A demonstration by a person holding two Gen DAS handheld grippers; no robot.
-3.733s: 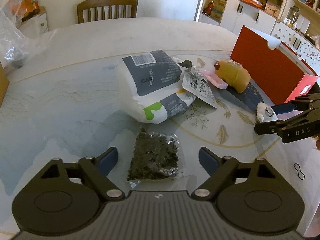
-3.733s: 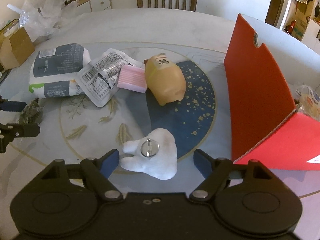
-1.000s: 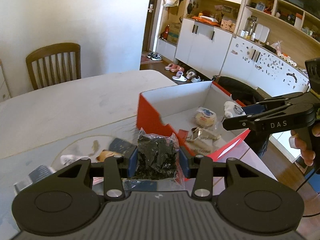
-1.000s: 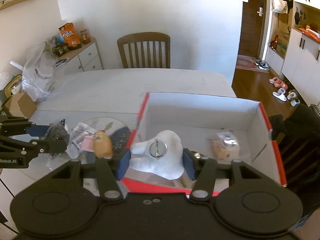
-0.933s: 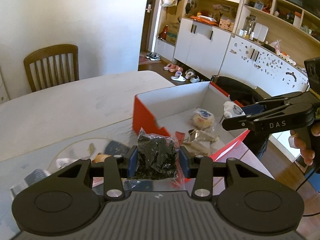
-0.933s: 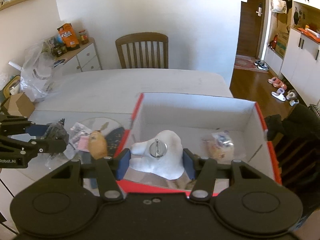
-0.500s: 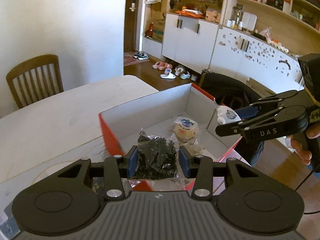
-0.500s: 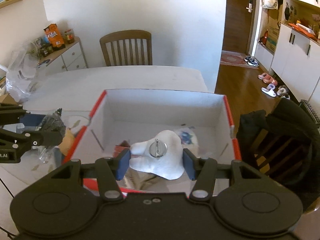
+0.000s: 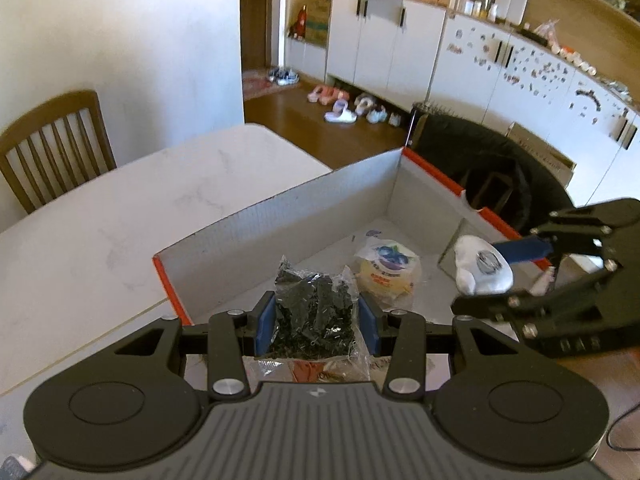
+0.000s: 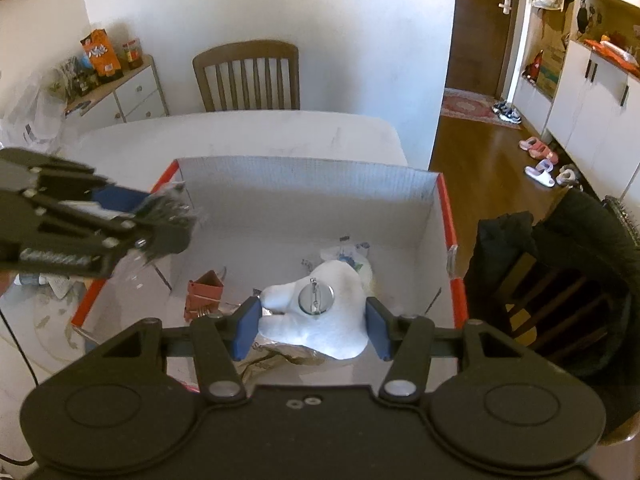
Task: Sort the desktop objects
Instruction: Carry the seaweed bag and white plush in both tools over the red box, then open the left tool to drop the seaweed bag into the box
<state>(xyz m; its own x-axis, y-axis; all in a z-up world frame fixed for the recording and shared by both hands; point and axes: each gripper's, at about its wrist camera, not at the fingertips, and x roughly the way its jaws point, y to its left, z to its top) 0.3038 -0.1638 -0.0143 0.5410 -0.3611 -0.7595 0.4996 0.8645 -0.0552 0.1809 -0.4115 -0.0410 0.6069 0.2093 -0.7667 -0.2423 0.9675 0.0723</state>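
Marble-look table (image 9: 120, 216) has the red cardboard box (image 10: 304, 184) on it, white inside, with a wrapped round bun (image 9: 386, 274) and a reddish packet (image 10: 204, 292) on its floor. Left gripper (image 9: 316, 320) is clamped on a clear bag of dark bits (image 9: 314, 316) over the box's near edge. Right gripper (image 10: 312, 326) is pinched on a white plush toy (image 10: 316, 312) with a metal ring, held above the box

Red-edged box (image 10: 451, 224) with white inside; black flecked packet (image 9: 314, 312); white plush (image 10: 320, 312); blue finger pads (image 9: 264, 322)
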